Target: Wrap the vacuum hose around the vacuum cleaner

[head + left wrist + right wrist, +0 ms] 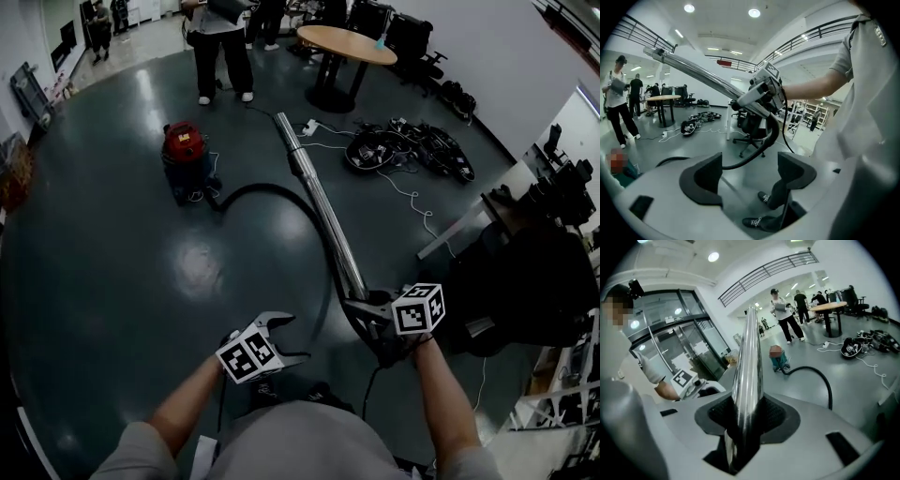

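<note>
A small red vacuum cleaner [185, 155] stands on the dark floor ahead to the left. Its black hose [281, 195] curves from the cleaner toward me and joins a long chrome wand [323, 206]. My right gripper [367, 314] is shut on the wand's near end; the right gripper view has the wand [747, 366] running up between the jaws, with the hose [816, 377] and the cleaner [778, 361] beyond. My left gripper [289, 339] hangs open at lower left with nothing between its jaws. In the left gripper view [750, 176] the wand [701, 75] and hose [759, 152] cross above.
People stand at the back near a round wooden table [347, 44]. A heap of cables and gear [408, 148] lies right of the wand tip, with a white power strip [309, 127]. Black office chairs [525, 272] crowd the right side.
</note>
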`<state>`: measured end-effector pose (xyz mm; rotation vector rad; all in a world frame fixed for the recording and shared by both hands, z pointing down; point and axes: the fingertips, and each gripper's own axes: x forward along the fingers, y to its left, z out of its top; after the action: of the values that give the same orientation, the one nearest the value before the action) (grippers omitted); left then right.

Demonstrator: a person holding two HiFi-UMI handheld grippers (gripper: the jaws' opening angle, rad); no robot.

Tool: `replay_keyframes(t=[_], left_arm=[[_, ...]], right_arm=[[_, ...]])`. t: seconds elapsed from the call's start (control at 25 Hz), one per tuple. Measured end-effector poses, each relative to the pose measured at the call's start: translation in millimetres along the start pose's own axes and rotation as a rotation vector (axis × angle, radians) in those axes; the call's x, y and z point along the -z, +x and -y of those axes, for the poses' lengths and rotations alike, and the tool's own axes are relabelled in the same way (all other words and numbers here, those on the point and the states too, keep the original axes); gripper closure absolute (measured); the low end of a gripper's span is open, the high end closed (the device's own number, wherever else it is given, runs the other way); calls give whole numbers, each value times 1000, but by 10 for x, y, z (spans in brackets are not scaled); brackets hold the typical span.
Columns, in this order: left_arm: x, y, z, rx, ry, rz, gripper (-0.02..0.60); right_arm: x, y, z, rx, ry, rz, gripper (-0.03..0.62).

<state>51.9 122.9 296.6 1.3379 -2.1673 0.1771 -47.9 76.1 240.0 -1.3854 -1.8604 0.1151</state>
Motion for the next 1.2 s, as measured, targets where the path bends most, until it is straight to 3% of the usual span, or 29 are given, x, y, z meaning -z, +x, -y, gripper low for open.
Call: replay_keyframes(t=[0.16,0.28,0.52,0.8,0.96,1.0,1.08,1.2], left_arm=[[-204,340,164,62,-19,51,204],[-390,499,235,76,-91,110,204],[-598,755,295,74,-216,146,204],[-828,1090,363,-24,-319,182,204],[-831,1317,346,-99,-301,145,206],[-839,1339,336,-136,-280,138,234],[-886,1383,320,-199,-248,136,410],[-964,1469,305,-223,-262,144,440]], right_arm=[[-209,91,8,68,53,98,442],[-324,160,-1,97,74,143,442],[-601,273,-10,72,117,227,443],[-742,49,69,20,264,350,443],[-826,-129,227,1,369,418,442],[-843,-171,276,-3,391,431,442],[-852,-262,400,-17,426,443,442],[-817,-365,593,-42,449,414,442]])
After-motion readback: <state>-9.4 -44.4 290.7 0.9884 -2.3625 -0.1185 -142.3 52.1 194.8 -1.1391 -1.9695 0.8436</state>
